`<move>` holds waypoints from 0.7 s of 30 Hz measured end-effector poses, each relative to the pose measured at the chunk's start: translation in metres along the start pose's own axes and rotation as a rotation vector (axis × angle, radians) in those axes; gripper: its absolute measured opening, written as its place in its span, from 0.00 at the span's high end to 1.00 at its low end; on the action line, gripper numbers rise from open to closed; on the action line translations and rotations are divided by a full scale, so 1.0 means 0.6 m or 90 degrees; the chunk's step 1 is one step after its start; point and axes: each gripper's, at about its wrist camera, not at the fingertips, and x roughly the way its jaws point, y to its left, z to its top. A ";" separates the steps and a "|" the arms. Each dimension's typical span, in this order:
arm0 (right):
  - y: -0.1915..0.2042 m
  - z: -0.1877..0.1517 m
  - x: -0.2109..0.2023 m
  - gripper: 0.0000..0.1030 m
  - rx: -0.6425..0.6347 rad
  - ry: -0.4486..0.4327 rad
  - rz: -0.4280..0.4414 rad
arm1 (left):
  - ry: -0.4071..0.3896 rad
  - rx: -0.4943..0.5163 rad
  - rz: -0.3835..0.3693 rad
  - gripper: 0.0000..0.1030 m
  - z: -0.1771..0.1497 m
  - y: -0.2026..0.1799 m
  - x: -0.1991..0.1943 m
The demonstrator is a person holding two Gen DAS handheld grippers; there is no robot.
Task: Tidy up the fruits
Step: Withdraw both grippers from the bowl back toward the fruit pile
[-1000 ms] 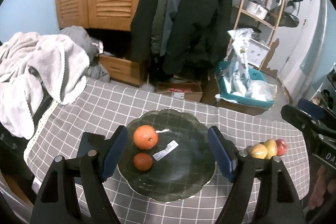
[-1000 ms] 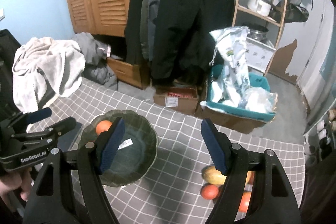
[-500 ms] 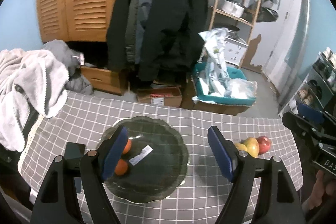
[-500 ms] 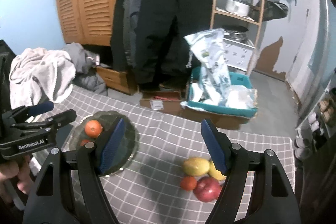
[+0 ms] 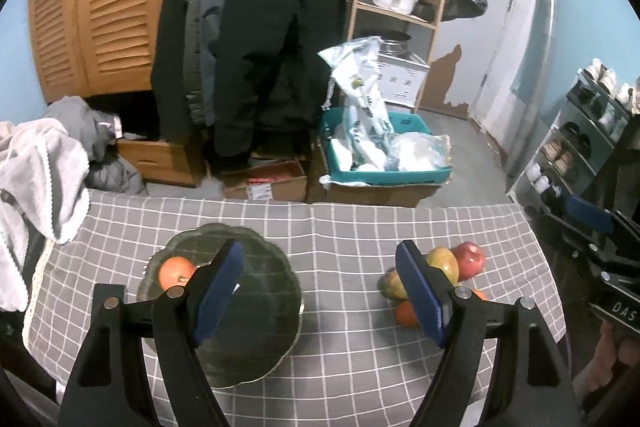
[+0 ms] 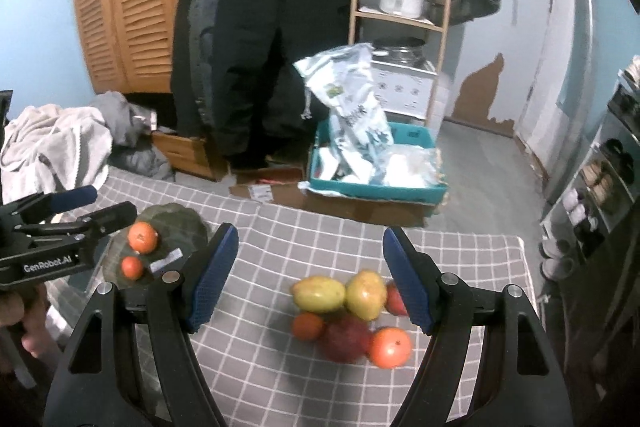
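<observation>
Six loose fruits (image 6: pixel 352 319) lie at the dark plate's (image 6: pixel 176 219) three o'clock; two oranges (image 6: pixel 142 237) on it. Both grippers (image 6: pixel 308 279) gape, empty.

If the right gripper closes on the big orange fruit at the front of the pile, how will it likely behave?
The big orange fruit looks round and smooth, so it would probably roll if nudged. It seems to touch the dark red fruit, which may shift when it is lifted. The right gripper is open and empty, seemingly wide enough for it.
</observation>
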 end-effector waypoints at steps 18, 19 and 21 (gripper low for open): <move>-0.106 -0.052 -0.012 0.27 0.055 0.025 -0.059 | 0.039 0.055 -0.038 0.23 -0.005 -0.093 0.039; -0.112 -0.055 -0.012 0.27 0.058 0.027 -0.062 | 0.042 0.058 -0.040 0.23 -0.005 -0.095 0.041; -0.121 -0.061 -0.011 0.27 0.064 0.031 -0.065 | 0.044 0.066 -0.043 0.23 -0.007 -0.106 0.045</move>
